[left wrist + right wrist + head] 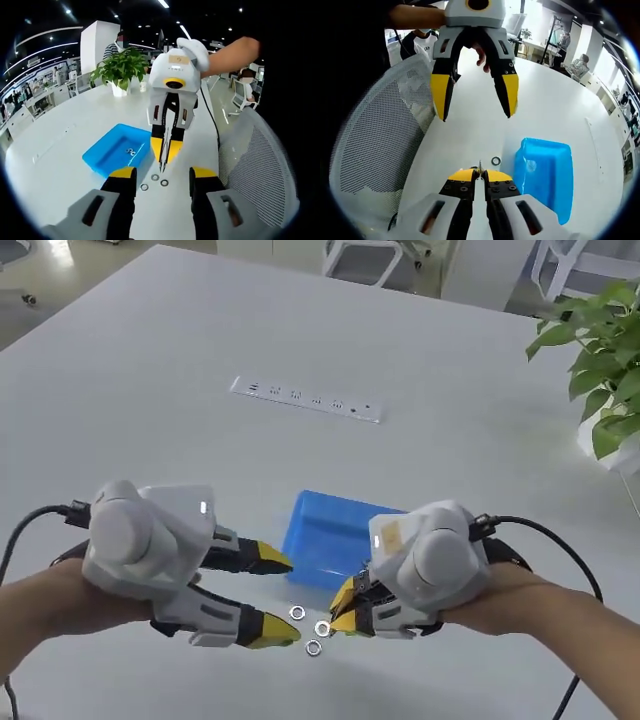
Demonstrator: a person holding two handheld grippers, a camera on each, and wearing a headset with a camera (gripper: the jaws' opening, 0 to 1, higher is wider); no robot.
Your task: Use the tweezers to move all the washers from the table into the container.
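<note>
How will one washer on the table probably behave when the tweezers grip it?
The washers look small, thin and shiny, lying flat, so each is probably light and stiff. On the smooth table one may slide if the tweezers push it. The fine tips could easily lose such a smooth ring.

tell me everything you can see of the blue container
The container is a shallow, open-topped rectangular tray of bright blue, plastic-looking material with rounded corners. It sits flat on the white table. Two washers lie inside it. Three more washers lie on the table just off its near edge, apart from it. The right gripper, shut on tweezers, hovers by its near corner.
</note>
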